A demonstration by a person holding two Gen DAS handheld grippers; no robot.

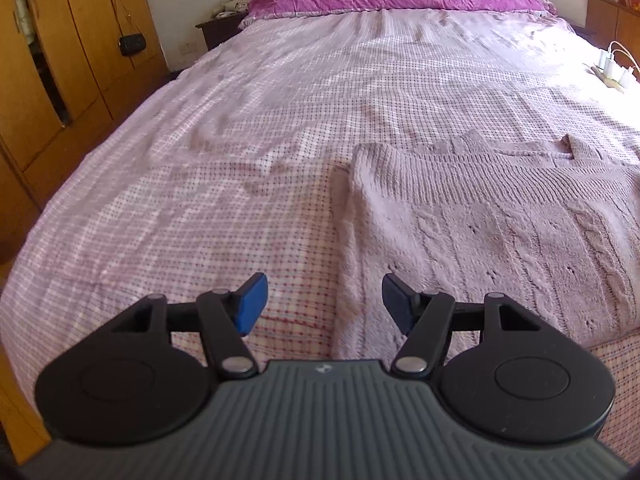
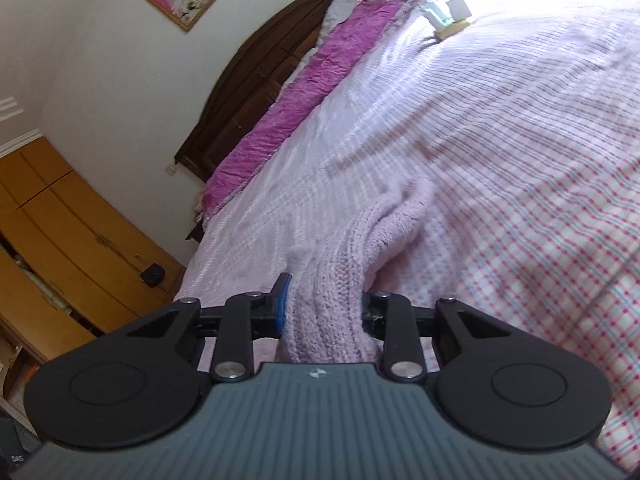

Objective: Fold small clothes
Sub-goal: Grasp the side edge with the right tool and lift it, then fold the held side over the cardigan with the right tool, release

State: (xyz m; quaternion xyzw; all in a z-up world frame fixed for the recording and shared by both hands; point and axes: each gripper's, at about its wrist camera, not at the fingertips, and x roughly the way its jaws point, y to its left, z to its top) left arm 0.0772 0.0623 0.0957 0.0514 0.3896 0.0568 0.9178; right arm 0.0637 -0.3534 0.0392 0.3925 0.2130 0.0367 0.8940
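Right tool [image 2: 324,312] pinches pink sweater [image 2: 332,280]; its collar faces the headboard [image 2: 256,80].

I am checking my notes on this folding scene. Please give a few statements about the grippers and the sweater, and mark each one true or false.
1. The right gripper is shut on the sweater. True.
2. The left gripper holds the sweater. False: it is open and holds nothing.
3. The sweater is dark blue. False: it is pale pink knit.
4. The sweater lies on a checked bedspread. True.
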